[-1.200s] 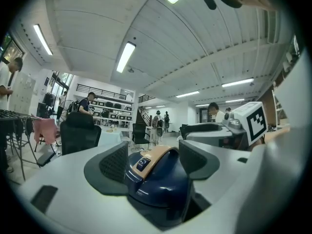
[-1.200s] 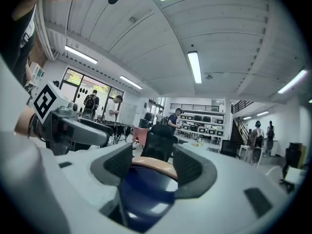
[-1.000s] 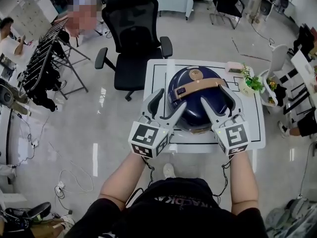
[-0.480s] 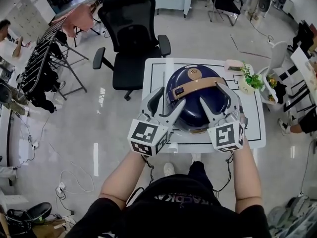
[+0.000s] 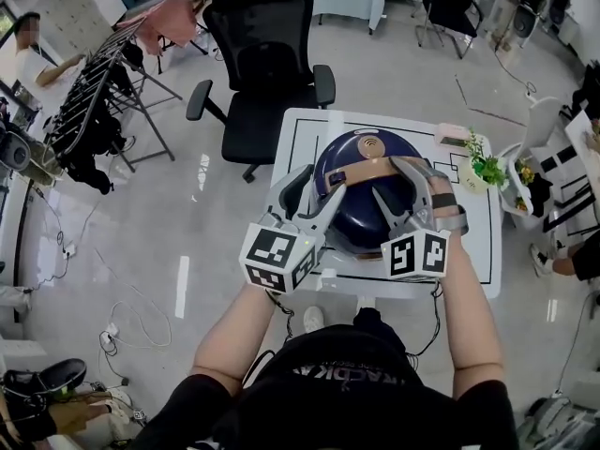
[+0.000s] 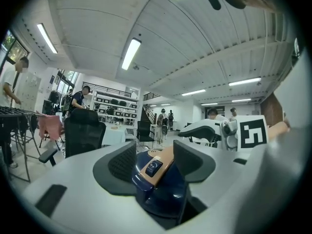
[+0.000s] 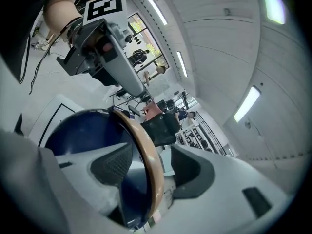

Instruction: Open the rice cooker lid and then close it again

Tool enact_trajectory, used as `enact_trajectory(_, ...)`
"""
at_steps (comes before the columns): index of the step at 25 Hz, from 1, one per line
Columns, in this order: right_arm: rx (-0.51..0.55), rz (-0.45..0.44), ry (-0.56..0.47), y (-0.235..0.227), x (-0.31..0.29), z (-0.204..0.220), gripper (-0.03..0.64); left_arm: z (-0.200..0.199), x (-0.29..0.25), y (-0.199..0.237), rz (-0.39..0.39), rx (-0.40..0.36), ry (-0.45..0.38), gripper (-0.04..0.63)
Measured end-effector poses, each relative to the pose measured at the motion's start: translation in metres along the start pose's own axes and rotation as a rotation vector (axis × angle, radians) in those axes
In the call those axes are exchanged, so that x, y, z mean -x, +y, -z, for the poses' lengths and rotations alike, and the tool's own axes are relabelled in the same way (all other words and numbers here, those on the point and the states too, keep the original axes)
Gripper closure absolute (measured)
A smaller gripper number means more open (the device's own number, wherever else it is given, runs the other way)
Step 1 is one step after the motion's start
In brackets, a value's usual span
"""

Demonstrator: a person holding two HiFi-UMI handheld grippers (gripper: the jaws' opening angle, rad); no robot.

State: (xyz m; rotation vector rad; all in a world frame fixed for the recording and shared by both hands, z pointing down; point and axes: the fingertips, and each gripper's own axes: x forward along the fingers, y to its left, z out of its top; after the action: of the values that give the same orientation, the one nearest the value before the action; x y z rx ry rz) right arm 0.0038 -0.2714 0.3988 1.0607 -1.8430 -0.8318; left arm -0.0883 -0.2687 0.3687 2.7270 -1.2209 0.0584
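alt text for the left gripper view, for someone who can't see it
The left gripper, whose jaws have just been closing, straddles the tan handle of a dark blue rice cooker, not clearly gripping it yet. A black office chair stands beyond it.

Rice cooker [image 5: 361,154] front behind left gripper [image 5: 326,182] and right gripper [image 5: 387,177]

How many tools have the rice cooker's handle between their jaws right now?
2. The left tool, whose jaws have just been closing, straddles the tan handle at its button end; the right tool straddles its other side. Neither is hidden.
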Motion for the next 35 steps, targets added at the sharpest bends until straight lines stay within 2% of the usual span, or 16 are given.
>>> enact_trajectory(7,0.066,-0.076,-0.013,0.008,-0.017,0.005,0.371,0.005,-0.003,0.009,-0.052,0.003,0.014,0.431)
enact_trajectory(13,0.125,-0.088,-0.019,0.008,-0.028,0.004,0.373,0.007,-0.008,0.014,-0.090,-0.001,0.028,0.550)
enact_trajectory(16,0.146,-0.087,-0.032,0.008,-0.030,0.001,0.393,0.008,-0.013,0.016,-0.097,0.001,0.034,0.584)
enact_trajectory(28,0.175,-0.086,-0.058,0.013,-0.035,-0.005,0.440,0.025,-0.038,0.011,-0.082,-0.013,0.106,0.592)
enact_trajectory(35,0.150,-0.092,-0.060,0.013,-0.036,-0.005,0.443,0.025,-0.040,0.011,-0.090,-0.005,0.077,0.592)
